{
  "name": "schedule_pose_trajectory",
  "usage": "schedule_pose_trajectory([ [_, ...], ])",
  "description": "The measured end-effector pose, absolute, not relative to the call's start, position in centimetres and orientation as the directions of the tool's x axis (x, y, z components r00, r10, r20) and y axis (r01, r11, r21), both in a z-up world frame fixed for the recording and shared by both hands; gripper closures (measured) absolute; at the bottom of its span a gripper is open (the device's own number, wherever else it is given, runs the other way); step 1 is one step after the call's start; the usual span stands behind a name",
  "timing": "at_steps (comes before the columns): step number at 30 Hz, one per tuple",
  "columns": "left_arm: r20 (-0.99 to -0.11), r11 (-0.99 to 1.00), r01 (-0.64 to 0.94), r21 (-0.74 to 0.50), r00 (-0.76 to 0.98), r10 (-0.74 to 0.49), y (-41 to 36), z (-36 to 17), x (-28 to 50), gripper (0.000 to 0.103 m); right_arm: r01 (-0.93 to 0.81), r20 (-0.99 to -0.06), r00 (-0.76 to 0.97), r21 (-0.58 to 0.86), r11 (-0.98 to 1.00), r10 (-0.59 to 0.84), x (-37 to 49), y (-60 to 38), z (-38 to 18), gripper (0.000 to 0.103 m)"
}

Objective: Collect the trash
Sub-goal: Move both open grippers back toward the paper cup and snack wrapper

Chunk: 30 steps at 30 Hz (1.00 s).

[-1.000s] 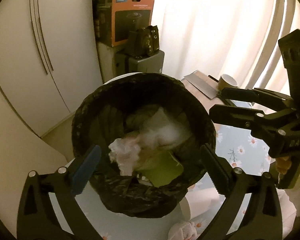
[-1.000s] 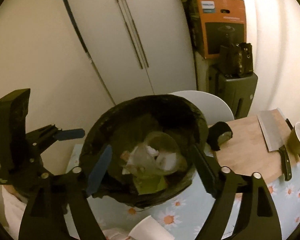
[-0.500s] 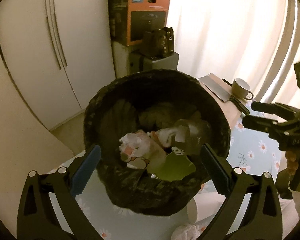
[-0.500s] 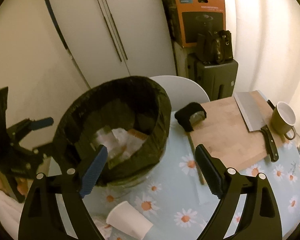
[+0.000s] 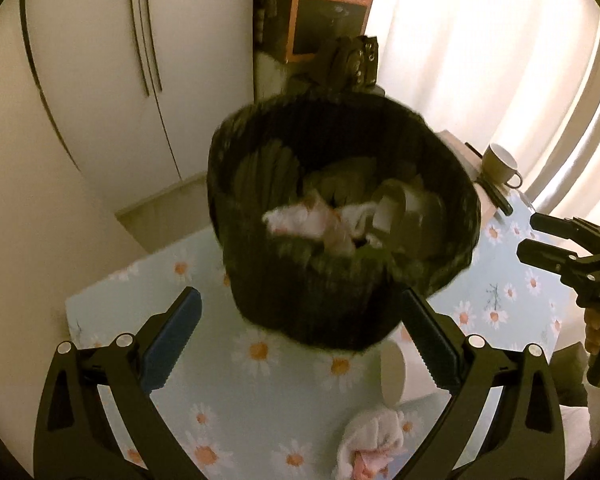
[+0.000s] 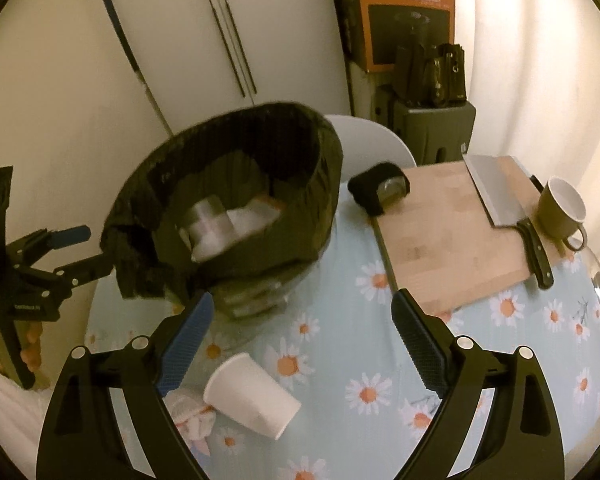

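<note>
Both my hand-held grippers are wide open with nothing in them, left hand-held gripper (image 5: 298, 338) and right hand-held gripper (image 6: 302, 342). The bin (image 6: 236, 204) with the black liner sits on the daisy-print table (image 6: 480, 360), already holding crumpled trash. A white paper cup (image 6: 252, 394) lies tipped over beside a crumpled tissue (image 6: 188, 410), just in front of the bin.

Both grippers (image 5: 296, 336) (image 6: 302, 332) apparently wide apart.

A: The bin (image 6: 236, 200) has a black liner; the tablecloth (image 6: 340, 344) is pale blue with white, orange-centred daisies.

B: The cup (image 6: 252, 394) is white, the mug (image 6: 562, 210) olive, the box (image 6: 406, 12) orange.
</note>
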<state>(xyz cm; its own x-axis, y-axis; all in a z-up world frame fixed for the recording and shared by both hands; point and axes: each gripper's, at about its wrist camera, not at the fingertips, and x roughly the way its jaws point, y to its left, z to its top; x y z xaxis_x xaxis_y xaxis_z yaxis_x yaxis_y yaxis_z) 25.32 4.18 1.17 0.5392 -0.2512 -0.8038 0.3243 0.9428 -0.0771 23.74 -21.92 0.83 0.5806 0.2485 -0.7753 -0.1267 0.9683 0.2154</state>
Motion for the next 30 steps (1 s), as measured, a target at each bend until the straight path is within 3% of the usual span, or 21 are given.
schedule_pose_trajectory([
  [19,-0.849,0.943,0.314,-0.109,0.464,-0.253,4.6,-3.7,20.0,0.006,-0.141,-0.827,0.499,0.217,0.966,0.259,20.0,-21.8,-2.7,0.017],
  [30,-0.862,0.970,0.226,-0.089,0.471,-0.189,5.1,-7.1,15.3,0.006,-0.186,-0.872,0.421,0.186,0.965,0.249,18.9,-21.8,-5.6,0.017],
])
